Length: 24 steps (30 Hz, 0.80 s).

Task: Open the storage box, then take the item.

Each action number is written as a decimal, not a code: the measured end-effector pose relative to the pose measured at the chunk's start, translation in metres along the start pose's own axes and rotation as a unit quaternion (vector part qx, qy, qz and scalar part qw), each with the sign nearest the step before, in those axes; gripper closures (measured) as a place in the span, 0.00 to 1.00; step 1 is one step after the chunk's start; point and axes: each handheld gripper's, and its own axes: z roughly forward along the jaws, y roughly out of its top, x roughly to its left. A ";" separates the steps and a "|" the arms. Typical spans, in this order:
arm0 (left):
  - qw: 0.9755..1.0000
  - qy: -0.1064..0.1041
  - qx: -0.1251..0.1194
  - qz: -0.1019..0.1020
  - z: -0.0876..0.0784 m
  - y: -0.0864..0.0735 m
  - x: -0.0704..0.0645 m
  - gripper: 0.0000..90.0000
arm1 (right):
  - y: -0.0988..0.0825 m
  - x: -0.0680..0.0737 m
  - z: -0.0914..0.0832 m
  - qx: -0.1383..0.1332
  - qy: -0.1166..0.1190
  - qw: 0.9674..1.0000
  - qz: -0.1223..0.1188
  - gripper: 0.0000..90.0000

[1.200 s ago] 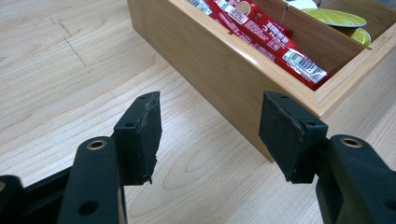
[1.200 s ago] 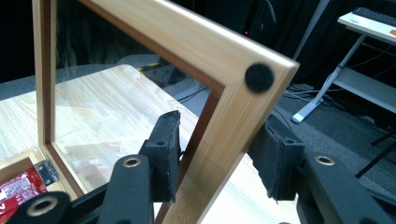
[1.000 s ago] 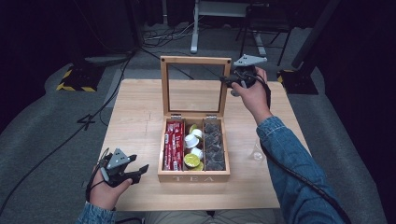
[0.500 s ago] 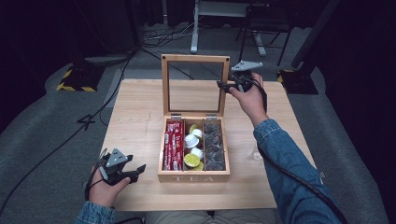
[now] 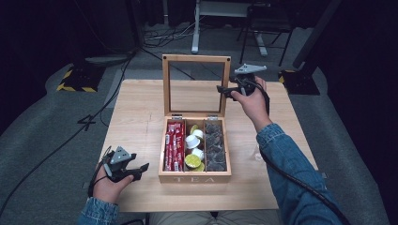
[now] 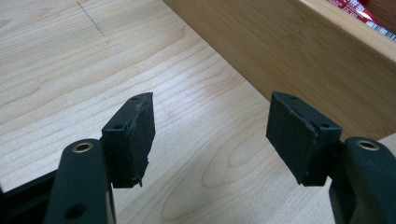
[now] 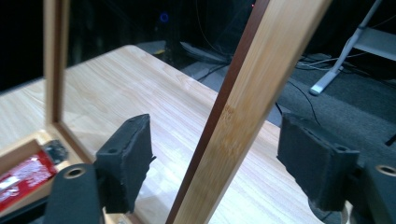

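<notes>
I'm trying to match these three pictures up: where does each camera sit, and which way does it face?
High view: above the person's side, looking forward and down on the table; forearms and both grippers show.
Left gripper view: rides the left gripper, facing the tea box wall.
Right gripper view: rides the right gripper, open around the lid frame.
All share the box.

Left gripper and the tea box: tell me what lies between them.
Only bare wooden table. In the left gripper view, the open left gripper faces the tea box side wall across clear tabletop; the high view shows the same gap.
</notes>
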 end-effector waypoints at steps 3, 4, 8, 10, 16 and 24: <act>1.000 -0.001 0.001 0.000 0.002 0.001 0.001 0.37 | 0.002 0.000 -0.016 -0.007 0.005 1.000 0.001 0.27; 1.000 -0.002 0.001 -0.001 0.003 0.002 0.001 0.37 | 0.003 0.001 -0.022 -0.004 0.007 1.000 0.005 0.28; 1.000 -0.003 0.001 0.001 0.004 0.004 0.000 0.37 | 0.005 0.005 -0.049 0.003 0.034 0.999 0.009 0.31; 1.000 -0.004 0.000 -0.005 0.004 0.004 -0.001 0.37 | 0.004 0.009 -0.059 -0.002 0.046 0.999 0.011 0.31; 1.000 -0.001 0.008 0.000 0.004 0.003 -0.001 0.37 | -0.001 0.026 -0.084 -0.005 0.077 0.997 0.010 0.32; 0.999 -0.005 0.041 0.000 0.012 -0.008 0.003 0.32 | -0.025 0.055 -0.095 0.030 0.114 0.993 0.015 0.40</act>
